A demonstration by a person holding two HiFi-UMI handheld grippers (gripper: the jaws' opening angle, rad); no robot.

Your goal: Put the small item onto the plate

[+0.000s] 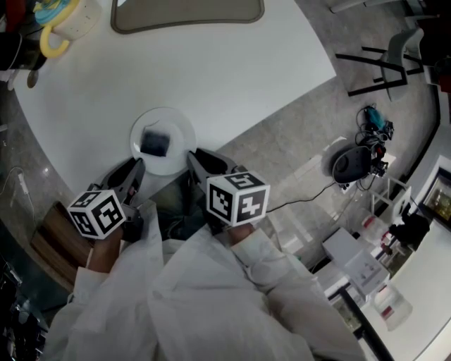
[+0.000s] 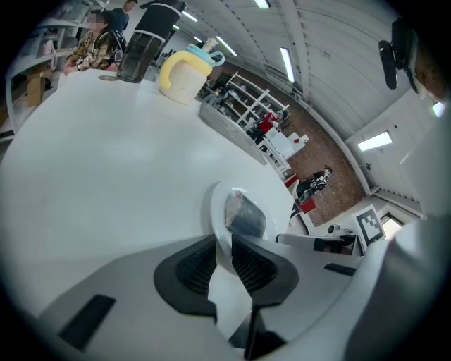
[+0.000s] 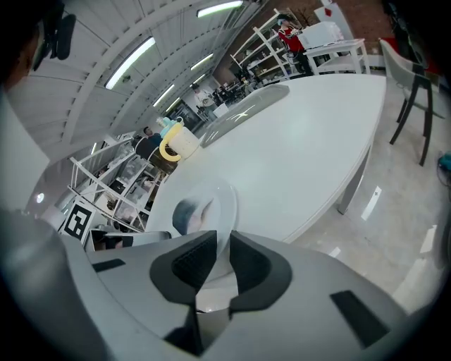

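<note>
A small white plate [image 1: 180, 128] sits at the near edge of the white table [image 1: 232, 77], and a small dark item [image 1: 155, 142] lies on it. My left gripper [image 1: 138, 166] meets the plate's near left rim and my right gripper [image 1: 193, 156] its near right rim. In the left gripper view the rim of the plate [image 2: 219, 211] runs between the ribbed pads of the left gripper [image 2: 223, 255], which press on it, with the dark item [image 2: 244, 216] just beyond. In the right gripper view the right gripper [image 3: 218, 258] pinches the plate [image 3: 224, 203] beside the item [image 3: 186, 213].
A cream mug with a yellow handle [image 1: 62, 24] stands at the table's far left, next to a dark tumbler [image 2: 144, 48]. A grey mat [image 1: 187, 15] lies at the far edge. A black chair [image 1: 386, 60] and cabled gear [image 1: 356, 161] occupy the floor on the right.
</note>
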